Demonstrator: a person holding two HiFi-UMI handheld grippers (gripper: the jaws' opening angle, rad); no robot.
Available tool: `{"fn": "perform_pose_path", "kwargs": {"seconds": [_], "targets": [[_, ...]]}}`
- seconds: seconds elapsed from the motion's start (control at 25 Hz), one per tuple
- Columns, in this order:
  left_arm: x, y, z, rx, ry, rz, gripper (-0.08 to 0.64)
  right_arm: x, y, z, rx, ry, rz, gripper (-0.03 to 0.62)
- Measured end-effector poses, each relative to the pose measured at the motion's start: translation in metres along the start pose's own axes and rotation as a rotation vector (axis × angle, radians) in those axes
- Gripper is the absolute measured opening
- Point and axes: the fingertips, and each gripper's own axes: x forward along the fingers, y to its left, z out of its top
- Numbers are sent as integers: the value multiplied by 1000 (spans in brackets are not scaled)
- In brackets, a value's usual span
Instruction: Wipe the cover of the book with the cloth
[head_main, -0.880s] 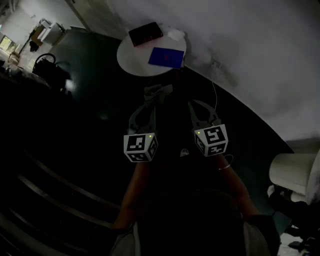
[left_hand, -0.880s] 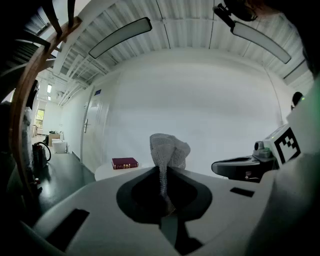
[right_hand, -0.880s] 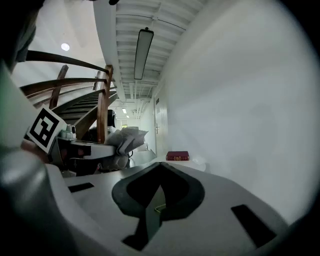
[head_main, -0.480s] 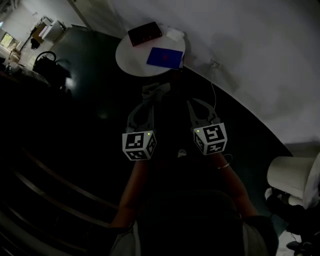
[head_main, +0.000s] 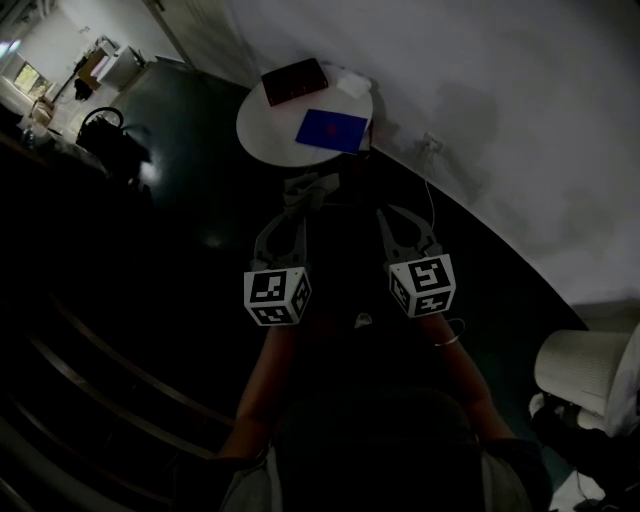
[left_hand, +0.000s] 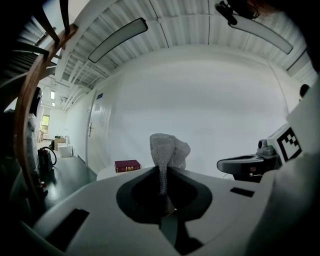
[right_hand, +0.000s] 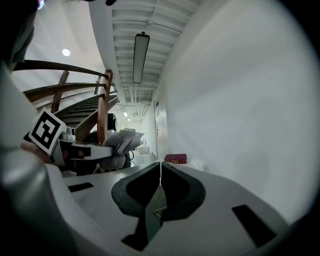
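Observation:
A blue book (head_main: 333, 130) lies flat on a small round white table (head_main: 265, 128) against the wall, with a dark red book (head_main: 294, 80) (left_hand: 127, 165) (right_hand: 175, 158) behind it. My left gripper (head_main: 299, 205) (left_hand: 164, 172) is shut on a grey mesh cloth (head_main: 310, 186) (left_hand: 168, 151) (right_hand: 121, 139) that sticks up past its tips. My right gripper (head_main: 395, 215) (right_hand: 160, 167) is shut with nothing in it. Both are held side by side in the air, short of the table.
A small white object (head_main: 352, 84) sits on the table beside the red book. A wooden stair railing (right_hand: 102, 107) (left_hand: 25, 115) runs along the left. A white chair (head_main: 590, 355) stands at lower right. A dark bag (head_main: 100, 130) rests on the floor at left.
The table and books have shifted slightly in the head view as the head moved. Both grippers keep their pose and stay shut.

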Motion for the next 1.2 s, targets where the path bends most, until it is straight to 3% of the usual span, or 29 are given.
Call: {"fn": "perform_pose_path", "kwargs": {"seconds": [0.4,0.6,1.2], "targets": [[24,14,-6,15,27,19,34,22,-16,-7,-6,33,-5,29],[49,40,-5,-10,36,21,34,51,-17,-6,-8,48,-9,29],[185,163,-7,-49,102,-18,34,229,-46,4,-16,143,-72,29]]}}
